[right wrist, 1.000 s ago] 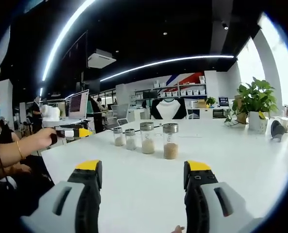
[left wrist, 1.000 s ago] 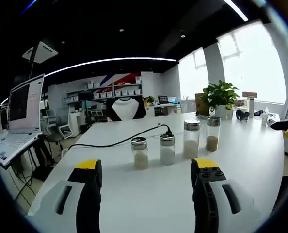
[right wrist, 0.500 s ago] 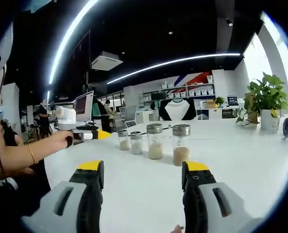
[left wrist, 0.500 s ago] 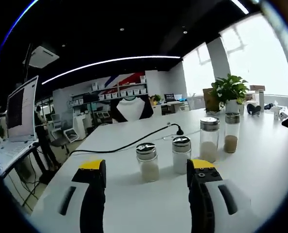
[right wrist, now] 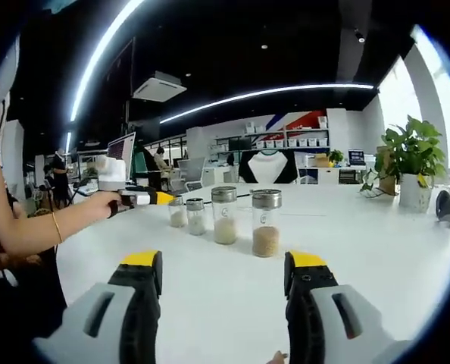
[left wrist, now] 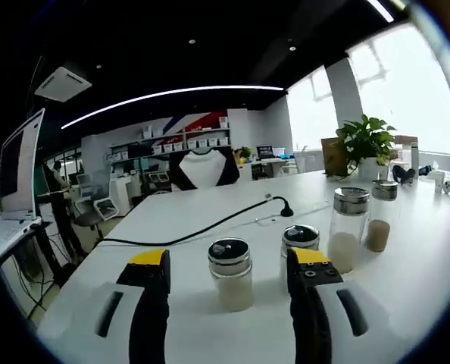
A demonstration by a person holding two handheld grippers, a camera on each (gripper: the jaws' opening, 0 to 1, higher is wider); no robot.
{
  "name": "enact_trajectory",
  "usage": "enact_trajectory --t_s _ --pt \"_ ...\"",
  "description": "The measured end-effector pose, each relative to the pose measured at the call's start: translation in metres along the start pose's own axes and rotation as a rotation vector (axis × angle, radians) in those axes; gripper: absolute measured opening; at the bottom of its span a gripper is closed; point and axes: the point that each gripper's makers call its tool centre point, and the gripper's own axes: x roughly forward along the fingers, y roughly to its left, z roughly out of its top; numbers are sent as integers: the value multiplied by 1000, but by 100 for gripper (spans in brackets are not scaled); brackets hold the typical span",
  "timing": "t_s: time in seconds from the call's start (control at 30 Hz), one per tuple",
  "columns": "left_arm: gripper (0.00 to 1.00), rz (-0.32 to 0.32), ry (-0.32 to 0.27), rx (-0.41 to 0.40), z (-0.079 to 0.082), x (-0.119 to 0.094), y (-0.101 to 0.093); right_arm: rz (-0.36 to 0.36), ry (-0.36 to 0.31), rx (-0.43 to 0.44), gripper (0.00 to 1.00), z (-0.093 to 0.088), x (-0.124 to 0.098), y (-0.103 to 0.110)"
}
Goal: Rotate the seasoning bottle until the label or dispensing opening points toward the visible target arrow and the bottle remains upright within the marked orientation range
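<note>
Left gripper (left wrist: 225, 265): jaws stood apart, gripping nothing. Between my jaw tips, upright on the white table (left wrist: 407, 280), stood the nearest seasoning bottle (left wrist: 231, 274), short, pale contents. Second short bottle (left wrist: 299, 241) sat partly behind my right jaw; a taller bottle (left wrist: 348, 230) and a brown-filled bottle (left wrist: 379, 226) beyond, to the right. Black cable (left wrist: 210, 226) lay farther back.

Right gripper (right wrist: 223, 265): jaws apart, empty, well short of the four-bottle row. Potted plant (right wrist: 410, 163) far right.

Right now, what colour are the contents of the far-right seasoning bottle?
Tan-brown granules in the far-right seasoning bottle; clearest in the right gripper view.
</note>
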Motion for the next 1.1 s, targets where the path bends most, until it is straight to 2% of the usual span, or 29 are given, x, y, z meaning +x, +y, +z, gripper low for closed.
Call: enact_trajectory --t_s 0.23,0.37,0.4,0.47,0.67,0.77,0.8,0.83,1.1 --pt "60 -5 10 11 -4 18 3 -17 4 3 64 -1 1 -6" --pt "52 14 30 35 -13 29 5 -23 7 6 63 -4 2 -7" --pt "51 12 33 30 -15 31 4 -23 8 6 62 -4 3 -7" --pt "50 -35 27 -7 -15 33 -5 -24 28 8 62 -9 3 -8" --pt "46 -14 18 -13 -14 44 -3 -10 18 35 62 -9 1 -6" --pt "38 -6 68 -75 -25 50 -2 -5 6 55 61 -8 2 -6" --pt "37 -21 43 -100 -21 52 -4 -8 6 61 61 -8 2 -8" --pt "37 -10 40 -77 -21 51 -2 -10 7 61 61 -8 2 -8" --pt "35 11 15 -79 -16 47 -2 -21 -1 72 59 -4 2 -12"
